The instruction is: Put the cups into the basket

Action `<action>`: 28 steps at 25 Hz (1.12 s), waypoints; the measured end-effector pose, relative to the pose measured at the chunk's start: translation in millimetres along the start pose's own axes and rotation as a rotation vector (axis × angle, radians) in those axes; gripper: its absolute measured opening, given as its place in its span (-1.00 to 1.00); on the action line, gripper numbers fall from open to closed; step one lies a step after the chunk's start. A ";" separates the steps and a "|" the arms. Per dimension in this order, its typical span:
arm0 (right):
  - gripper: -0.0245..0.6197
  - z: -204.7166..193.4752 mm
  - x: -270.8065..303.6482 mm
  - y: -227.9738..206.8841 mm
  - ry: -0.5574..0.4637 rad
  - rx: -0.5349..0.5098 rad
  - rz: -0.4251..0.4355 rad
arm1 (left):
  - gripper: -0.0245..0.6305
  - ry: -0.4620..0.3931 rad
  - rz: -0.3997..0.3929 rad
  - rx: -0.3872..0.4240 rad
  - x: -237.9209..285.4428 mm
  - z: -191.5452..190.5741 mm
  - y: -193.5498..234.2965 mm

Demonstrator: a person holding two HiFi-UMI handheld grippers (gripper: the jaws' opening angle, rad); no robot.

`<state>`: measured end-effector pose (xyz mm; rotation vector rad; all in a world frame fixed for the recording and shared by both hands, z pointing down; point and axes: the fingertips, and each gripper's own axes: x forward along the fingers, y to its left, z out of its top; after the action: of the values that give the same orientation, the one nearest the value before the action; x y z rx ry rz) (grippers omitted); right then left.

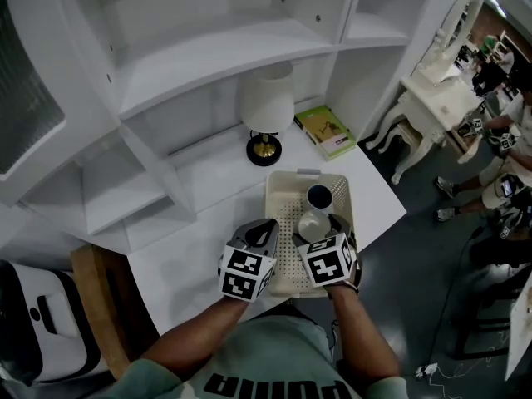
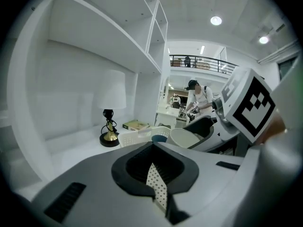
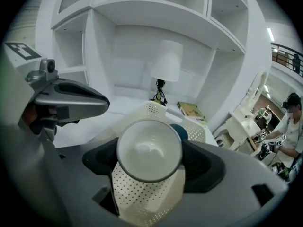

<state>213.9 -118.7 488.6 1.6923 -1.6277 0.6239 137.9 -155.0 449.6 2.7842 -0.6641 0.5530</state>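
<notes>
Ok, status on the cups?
Right gripper shut on white cup, over basket. Left gripper shut, empty. Blue cup already in basket. Nothing in the way.

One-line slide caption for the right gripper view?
Right gripper holds a white cup over the perforated basket; a dark cup sits beyond it.

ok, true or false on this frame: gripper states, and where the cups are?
1. The right gripper is shut on the white cup. True.
2. The blue cup stands on the table outside the basket. False: it is inside the basket.
3. The left gripper holds a cup. False: its jaws are together with nothing between them.
4. A lamp stands on the table beyond the basket. True.
</notes>
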 end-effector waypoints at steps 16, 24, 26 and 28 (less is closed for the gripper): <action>0.29 -61.5 55.7 -21.9 0.135 0.052 -0.016 | -0.91 0.123 -0.080 0.041 40.6 -13.8 -26.4; 0.29 -78.2 78.4 -28.0 0.187 0.058 -0.025 | -0.91 0.151 -0.103 0.037 49.4 -18.3 -28.2; 0.29 -80.6 82.9 -28.3 0.194 0.057 -0.026 | -0.91 0.153 -0.106 0.035 50.3 -18.6 -27.9; 0.29 -82.2 86.1 -28.0 0.200 0.056 -0.025 | -0.91 0.152 -0.108 0.033 50.9 -18.1 -27.8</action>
<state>259.8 -113.4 601.7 1.6312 -1.4576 0.8065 187.5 -145.0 483.1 2.7530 -0.4734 0.7504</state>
